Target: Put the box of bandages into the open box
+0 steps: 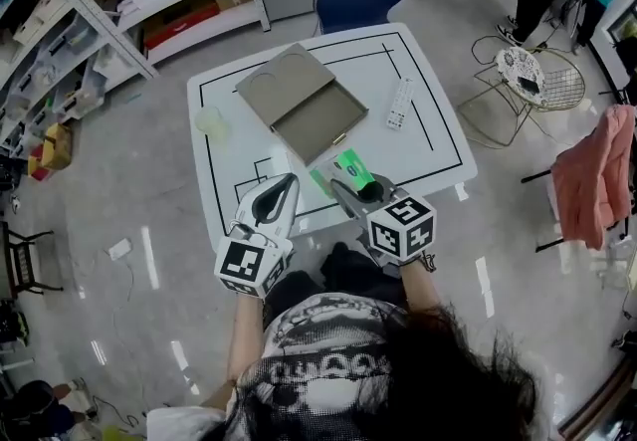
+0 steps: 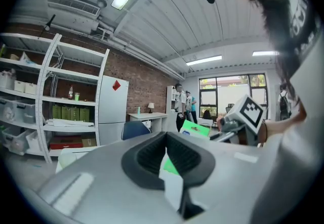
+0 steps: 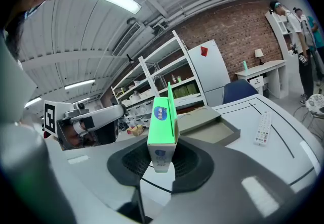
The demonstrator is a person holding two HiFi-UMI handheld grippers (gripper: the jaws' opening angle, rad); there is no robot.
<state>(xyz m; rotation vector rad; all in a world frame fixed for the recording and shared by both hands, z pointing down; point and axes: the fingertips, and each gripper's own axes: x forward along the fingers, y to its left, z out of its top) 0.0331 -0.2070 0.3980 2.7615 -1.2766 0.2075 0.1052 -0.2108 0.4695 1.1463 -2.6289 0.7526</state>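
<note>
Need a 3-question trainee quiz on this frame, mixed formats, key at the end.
1. Multiple choice: what is the right hand-held gripper shut on?
A) a screwdriver
B) the green bandage box
C) nothing
2. True or false: the open box on the table already holds the bandage box.
3. Fill in: in the head view, the white remote lies to the ___ of the open box.

Key: 1 B; 2 false, the open box is empty and the bandage box is in the gripper above the table's near edge; 3 right.
</note>
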